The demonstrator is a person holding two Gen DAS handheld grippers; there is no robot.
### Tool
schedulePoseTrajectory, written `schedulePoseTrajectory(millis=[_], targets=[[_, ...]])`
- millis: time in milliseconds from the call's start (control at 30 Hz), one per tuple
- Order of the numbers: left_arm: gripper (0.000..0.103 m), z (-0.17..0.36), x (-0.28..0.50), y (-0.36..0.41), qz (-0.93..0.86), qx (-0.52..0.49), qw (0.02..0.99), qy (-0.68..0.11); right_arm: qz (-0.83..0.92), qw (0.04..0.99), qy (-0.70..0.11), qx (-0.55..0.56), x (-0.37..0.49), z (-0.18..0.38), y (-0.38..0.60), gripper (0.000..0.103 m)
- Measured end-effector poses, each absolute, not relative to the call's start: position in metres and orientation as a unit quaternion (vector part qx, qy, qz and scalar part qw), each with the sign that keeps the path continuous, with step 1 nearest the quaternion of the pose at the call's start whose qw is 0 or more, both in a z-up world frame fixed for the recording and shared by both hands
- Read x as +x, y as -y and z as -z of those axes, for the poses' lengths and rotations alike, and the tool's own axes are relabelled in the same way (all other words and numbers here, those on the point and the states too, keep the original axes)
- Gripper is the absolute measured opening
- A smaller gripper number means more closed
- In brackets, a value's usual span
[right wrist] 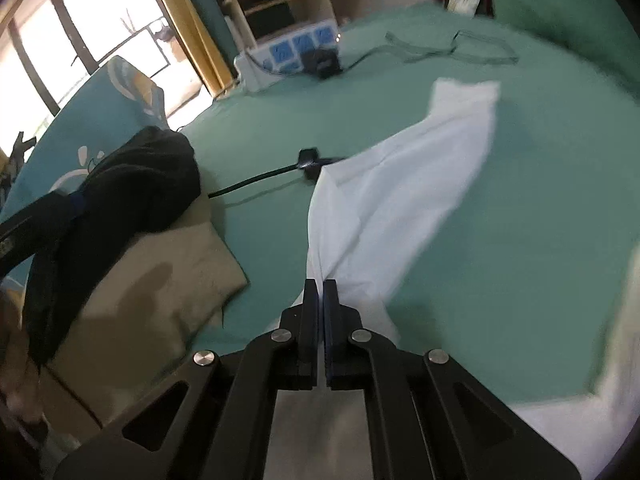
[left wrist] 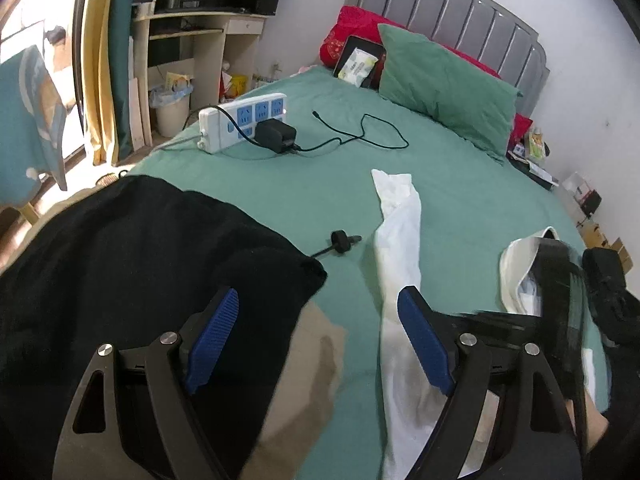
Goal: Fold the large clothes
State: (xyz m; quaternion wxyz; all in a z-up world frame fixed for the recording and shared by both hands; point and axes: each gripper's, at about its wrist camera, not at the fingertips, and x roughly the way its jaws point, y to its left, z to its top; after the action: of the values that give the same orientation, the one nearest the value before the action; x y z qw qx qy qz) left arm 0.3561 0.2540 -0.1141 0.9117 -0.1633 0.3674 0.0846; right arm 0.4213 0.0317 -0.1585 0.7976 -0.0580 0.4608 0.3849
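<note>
White garment lies stretched across the green bed sheet, running forward from the right gripper, whose two fingers are pressed together on its near edge. The left gripper hangs with its two blue pads spread wide, holding nothing; one sleeve of the white garment passes just under its right-hand pad. To its left sits one black garment heaped on one tan cloth. Ahead of both grippers lie one power strip with one black charger plugged in, one green pillow and one red pillow.
</note>
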Motion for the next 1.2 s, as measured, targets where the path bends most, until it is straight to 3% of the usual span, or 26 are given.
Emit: schedulePoseTrajectory(millis=[167,300,367,433,700,1000,1067,1133,1200], targets=[[0.085,0.118,0.361,-0.232,-0.065,-0.152,0.911,-0.378,-0.324,0.832,-0.439,-0.096,0.383,0.138,0.036,0.002],[0.085,0.136,0.368,-0.204,-0.026,-0.155,0.898,-0.412,-0.251,0.821,-0.502,-0.111,0.364,0.16,0.089,0.004],[0.085,0.146,0.371,-0.191,-0.016,-0.145,0.891,-0.429,-0.226,0.814,-0.524,-0.106,0.359,0.171,0.108,0.019],[0.085,0.153,0.373,-0.185,-0.015,-0.133,0.889,-0.437,-0.214,0.824,-0.516,-0.096,0.361,0.167,0.121,0.044],[0.085,0.145,0.375,-0.201,-0.039,-0.141,0.897,-0.418,-0.292,0.847,-0.432,-0.102,0.442,0.122,0.045,0.045],[0.085,0.151,0.381,-0.221,-0.067,-0.133,0.894,-0.423,-0.284,0.814,-0.499,-0.092,0.532,0.182,-0.052,0.045],[0.085,0.152,0.383,-0.219,-0.061,-0.123,0.894,-0.427,-0.285,0.824,-0.476,-0.109,0.534,0.189,-0.06,0.043],[0.085,0.151,0.383,-0.22,-0.061,-0.128,0.892,-0.43,-0.304,0.82,-0.468,-0.128,0.529,0.182,-0.06,0.002],[0.085,0.15,0.384,-0.221,-0.061,-0.139,0.89,-0.43,-0.313,0.825,-0.454,-0.123,0.52,0.166,-0.049,0.002]])
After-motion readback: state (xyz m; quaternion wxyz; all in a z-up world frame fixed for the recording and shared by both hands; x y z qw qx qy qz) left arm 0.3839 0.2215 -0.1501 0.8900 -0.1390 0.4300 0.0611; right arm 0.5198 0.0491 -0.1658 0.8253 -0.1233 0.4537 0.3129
